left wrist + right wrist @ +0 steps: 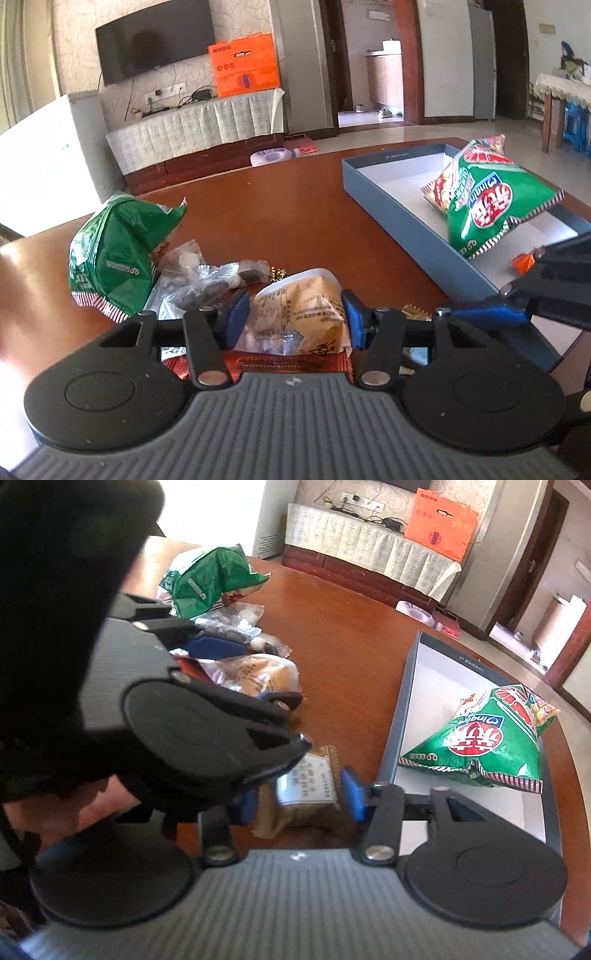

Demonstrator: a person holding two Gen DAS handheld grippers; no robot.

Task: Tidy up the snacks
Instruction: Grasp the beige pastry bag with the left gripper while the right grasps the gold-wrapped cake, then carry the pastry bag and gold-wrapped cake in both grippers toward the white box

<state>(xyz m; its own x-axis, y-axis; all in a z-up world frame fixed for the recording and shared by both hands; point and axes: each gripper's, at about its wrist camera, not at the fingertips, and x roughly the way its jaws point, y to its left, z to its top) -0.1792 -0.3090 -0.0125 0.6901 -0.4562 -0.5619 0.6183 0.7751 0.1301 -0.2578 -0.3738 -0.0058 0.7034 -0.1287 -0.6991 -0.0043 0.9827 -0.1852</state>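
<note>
The main risk is a crushed or slipping pack: both grippers are closing on soft, puffy wrappers, and a pinch on loose film alone could let the snack slide out on the lift. The two tools also sit very near each other, so a sideways swing could knock them together.

The left gripper (297, 319) has its blue fingers (238, 317) partly closed, pressed against both sides of a tan snack pack (303, 310) that sits squarely between them.

The right gripper (299, 799) is likewise part closed around a small brown biscuit pack (306, 790) lying between its fingers on the tabletop (351, 638); whether they truly grip it, I cannot tell.

The blue box (406, 701), beyond the right fingers, already holds a green chip bag (487, 738).
</note>
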